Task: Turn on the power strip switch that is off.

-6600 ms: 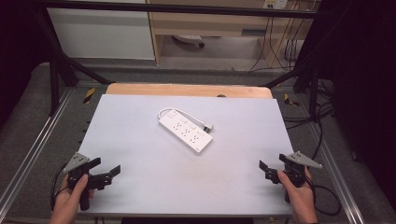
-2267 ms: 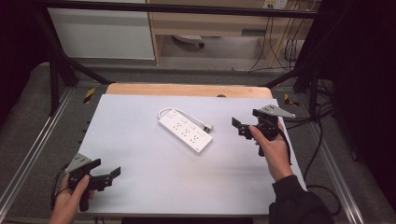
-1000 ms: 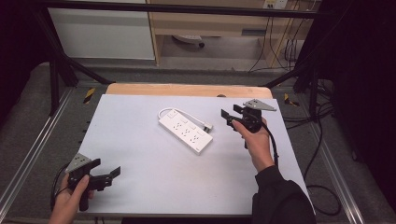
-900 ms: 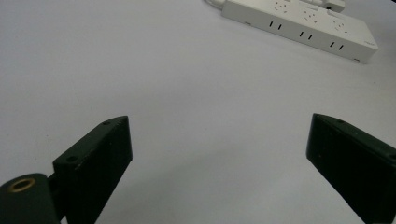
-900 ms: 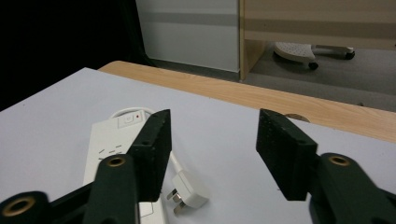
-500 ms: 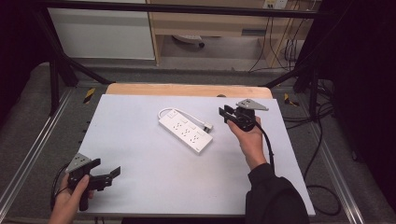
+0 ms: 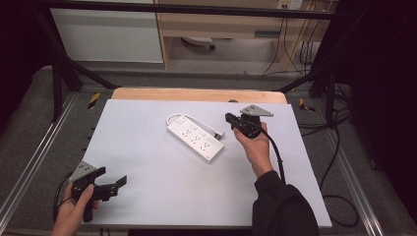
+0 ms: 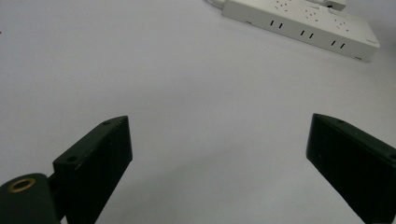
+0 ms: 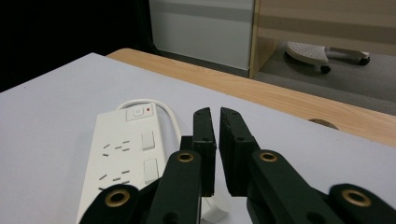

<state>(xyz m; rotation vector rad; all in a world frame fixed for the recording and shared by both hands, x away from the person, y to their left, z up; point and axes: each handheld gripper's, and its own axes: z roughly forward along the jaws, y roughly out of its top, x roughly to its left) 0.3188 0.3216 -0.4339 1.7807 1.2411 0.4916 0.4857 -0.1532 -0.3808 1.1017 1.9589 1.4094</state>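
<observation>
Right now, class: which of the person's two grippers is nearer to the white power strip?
Right. The right gripper sits just beside the power strip, at its plug end, jaws nearly together. The left gripper rests at the table's near left corner, far from it, jaws wide apart.

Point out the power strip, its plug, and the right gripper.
power strip (image 7: 195,138), high view, middle of its white top face.
plug (image 7: 220,133), high view, its body beside the strip.
right gripper (image 9: 215,123), right gripper view, between its fingertips.
</observation>
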